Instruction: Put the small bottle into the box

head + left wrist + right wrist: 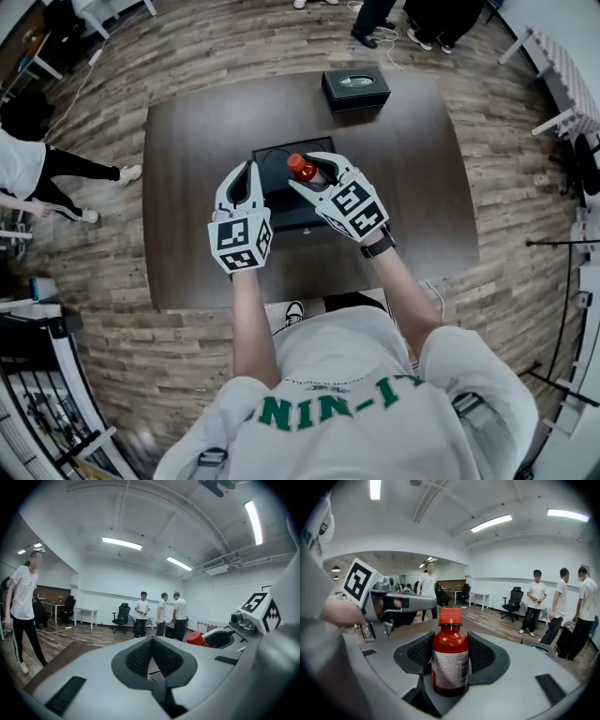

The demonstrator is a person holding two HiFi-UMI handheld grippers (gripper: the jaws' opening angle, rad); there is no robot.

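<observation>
I have the small bottle (450, 663) clamped between the pads of my right gripper (310, 176) and held over the black box (286, 216) on the table (187, 187), so the pickup is done. My left gripper (247, 178) is closed on nothing just beside the box. By my reckoning, what remains is lowering the bottle in and letting go.

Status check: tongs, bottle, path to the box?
Left tongs shut, empty. Right tongs shut on small bottle. Bottle appears over the black box, not in yet. Left tongs at box's left edge; nothing else in the way.
</observation>
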